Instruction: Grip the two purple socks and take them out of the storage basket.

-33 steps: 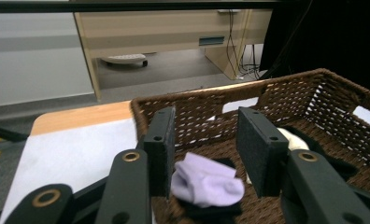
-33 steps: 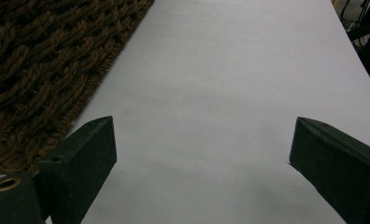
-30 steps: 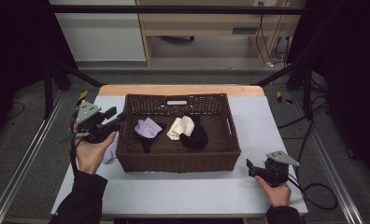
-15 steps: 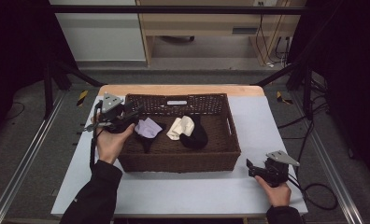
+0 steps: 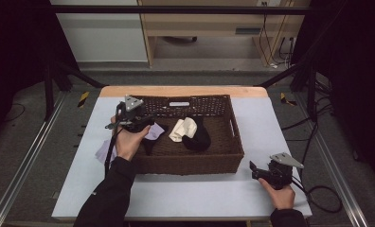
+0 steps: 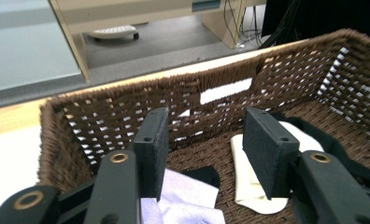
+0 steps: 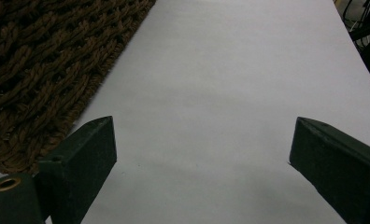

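The left tongs [image 5: 145, 124] hang over the left end of the brown wicker basket [image 5: 233, 142], jaws apart and just opening wider, with nothing between them. Just below and ahead of them in the left gripper view lies a lavender sock [image 6: 183, 200] on the basket floor, with a cream sock [image 6: 258, 186] beside it and a black sock [image 5: 200, 138] near the middle. Another lavender piece [image 5: 102, 151] lies on the surface left of the basket. The right tongs [image 5: 254, 170] rest wide open and empty on the white surface [image 7: 230, 93] by the basket's front right corner.
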